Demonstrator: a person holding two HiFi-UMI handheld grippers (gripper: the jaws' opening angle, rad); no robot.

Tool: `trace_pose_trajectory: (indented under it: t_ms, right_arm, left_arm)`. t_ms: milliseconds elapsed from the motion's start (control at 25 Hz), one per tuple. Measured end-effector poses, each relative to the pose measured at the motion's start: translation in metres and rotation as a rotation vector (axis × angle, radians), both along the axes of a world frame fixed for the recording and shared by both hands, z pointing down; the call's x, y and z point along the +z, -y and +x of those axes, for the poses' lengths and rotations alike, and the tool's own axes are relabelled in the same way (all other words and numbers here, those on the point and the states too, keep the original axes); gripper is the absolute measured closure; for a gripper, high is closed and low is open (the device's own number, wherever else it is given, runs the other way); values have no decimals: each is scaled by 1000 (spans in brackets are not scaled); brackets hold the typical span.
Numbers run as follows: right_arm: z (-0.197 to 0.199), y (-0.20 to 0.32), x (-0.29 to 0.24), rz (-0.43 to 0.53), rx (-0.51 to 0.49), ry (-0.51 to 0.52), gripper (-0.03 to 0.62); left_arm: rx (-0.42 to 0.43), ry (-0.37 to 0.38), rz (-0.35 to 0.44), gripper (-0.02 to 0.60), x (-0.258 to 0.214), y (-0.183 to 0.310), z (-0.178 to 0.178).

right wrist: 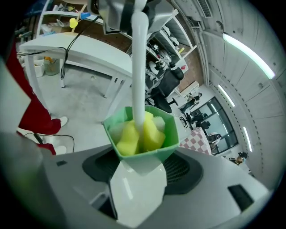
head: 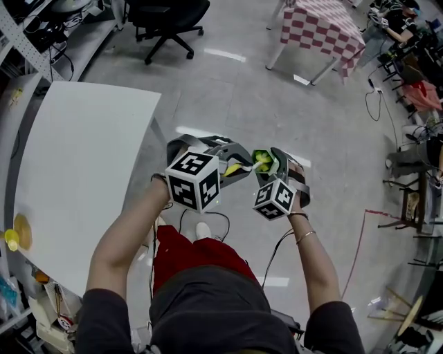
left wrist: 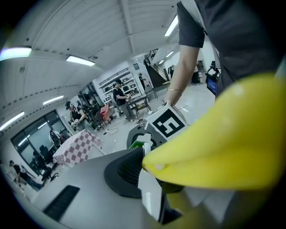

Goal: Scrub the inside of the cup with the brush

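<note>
Both grippers are held in the air over the floor, in front of the person's body. My right gripper (head: 274, 167) is shut on a green hexagonal cup (right wrist: 142, 136), its mouth turned toward the left gripper. A brush with a white handle (right wrist: 138, 58) reaches into the cup, and its yellow sponge head (right wrist: 139, 133) fills the inside. My left gripper (head: 232, 163) is shut on the brush's yellow grip (left wrist: 223, 138), which looms large in the left gripper view. There the cup's green rim (left wrist: 137, 143) shows only as a sliver beyond the jaw.
A white table (head: 83, 173) stands at the left with a small yellow object (head: 21, 231) near its front corner. A black office chair (head: 166, 21) and a table with a red checkered cloth (head: 322, 28) stand farther off. Cables (head: 208, 218) trail on the grey floor.
</note>
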State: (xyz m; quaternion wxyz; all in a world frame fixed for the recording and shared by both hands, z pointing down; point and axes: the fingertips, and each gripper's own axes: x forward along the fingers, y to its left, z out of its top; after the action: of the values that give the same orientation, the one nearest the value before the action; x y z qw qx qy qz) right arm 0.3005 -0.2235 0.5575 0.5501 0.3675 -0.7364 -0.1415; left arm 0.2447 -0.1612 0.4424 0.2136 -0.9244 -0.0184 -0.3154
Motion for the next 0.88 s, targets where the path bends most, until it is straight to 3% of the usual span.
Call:
trace_pose_trajectory:
  t_ms: [80, 320, 520, 600, 680, 880]
  right_arm:
    - [3, 1, -3, 2, 47, 17, 286]
    - [23, 4, 11, 23, 146, -55, 286]
    - [36, 7, 9, 68, 194, -151, 286]
    - [40, 9, 8, 97, 188, -200, 286]
    - [42, 9, 9, 91, 180, -214, 286]
    - [35, 5, 9, -1, 143, -176, 286]
  left_arm:
    - [-86, -49, -98, 537, -2, 6, 3]
    - [-442, -261, -518, 537, 9, 26, 6]
    - [-769, -479, -984, 537, 21, 42, 2]
    - [-845, -557, -1136, 535, 24, 45, 0]
    - [-839, -570, -1152, 535, 23, 45, 1]
    - [-652, -427, -853, 535, 16, 35, 6]
